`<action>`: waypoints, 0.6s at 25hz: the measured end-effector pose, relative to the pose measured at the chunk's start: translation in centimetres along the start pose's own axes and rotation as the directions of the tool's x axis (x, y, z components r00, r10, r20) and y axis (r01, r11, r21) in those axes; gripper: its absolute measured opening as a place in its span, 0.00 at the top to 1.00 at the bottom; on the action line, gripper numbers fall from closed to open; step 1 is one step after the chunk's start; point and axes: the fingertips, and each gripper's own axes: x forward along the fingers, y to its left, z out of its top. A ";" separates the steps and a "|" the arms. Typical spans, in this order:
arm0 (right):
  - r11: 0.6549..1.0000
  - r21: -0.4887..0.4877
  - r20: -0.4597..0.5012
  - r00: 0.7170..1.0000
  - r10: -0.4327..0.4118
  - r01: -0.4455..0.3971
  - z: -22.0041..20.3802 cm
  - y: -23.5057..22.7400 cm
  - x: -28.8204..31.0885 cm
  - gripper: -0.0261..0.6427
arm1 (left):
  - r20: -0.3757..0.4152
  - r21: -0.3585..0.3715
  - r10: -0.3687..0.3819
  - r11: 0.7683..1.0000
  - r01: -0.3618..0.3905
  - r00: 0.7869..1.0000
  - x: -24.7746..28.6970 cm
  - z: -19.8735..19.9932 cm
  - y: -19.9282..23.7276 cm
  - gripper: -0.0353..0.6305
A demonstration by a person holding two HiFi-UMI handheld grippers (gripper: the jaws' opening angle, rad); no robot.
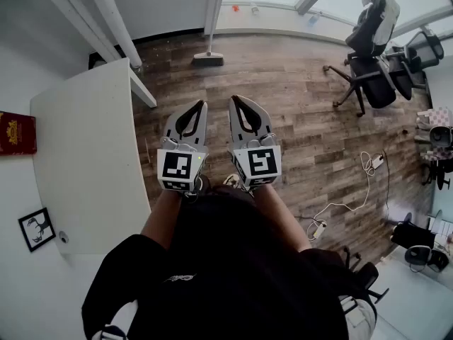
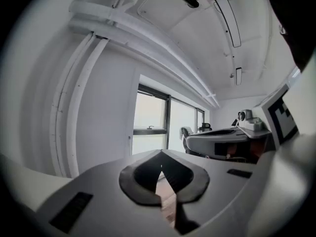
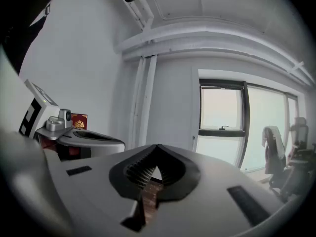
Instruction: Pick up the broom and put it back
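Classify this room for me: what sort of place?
Most likely an office or workroom: black swivel chairs by the windows, a long white table along the wall, and a power strip with cables on the wood-pattern floor. A broom stands at the far wall.

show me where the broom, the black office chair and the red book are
broom (image 1: 208,59): head view, on its brush head.
black office chair (image 1: 376,83): head view, on its dark upholstery.
red book (image 1: 15,132): head view, on the middle of its cover.
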 end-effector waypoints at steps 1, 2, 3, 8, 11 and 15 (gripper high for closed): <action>1.000 -0.002 0.000 1.000 -0.005 0.005 -0.1 0.2 0.2 0.93 | -0.004 -0.003 0.000 1.000 0.000 1.000 -0.1 -0.2 0.4 0.95; 1.000 -0.004 0.000 1.000 -0.008 0.008 -0.3 0.4 0.4 0.93 | -0.007 -0.006 0.000 1.000 0.000 1.000 -0.1 -0.4 0.8 0.95; 1.000 -0.005 -0.001 1.000 -0.011 0.011 -0.4 0.6 0.6 0.93 | -0.010 -0.009 0.001 1.000 -0.001 1.000 -0.1 -0.6 1.1 0.95; 1.000 -0.008 -0.027 1.000 -0.016 0.015 -1.4 0.8 1.1 0.93 | -0.022 -0.016 0.009 1.000 -0.010 1.000 0.5 -1.3 2.3 0.95; 1.000 0.003 -0.047 0.999 -0.026 0.027 -2.4 -0.3 2.0 0.93 | -0.049 -0.030 0.031 0.999 -0.032 0.998 1.2 -2.3 3.0 0.95; 0.999 0.027 -0.048 0.998 -0.037 0.038 -3.2 -2.7 4.4 0.93 | -0.065 -0.019 0.059 0.998 -0.060 0.996 3.2 -2.8 4.3 0.95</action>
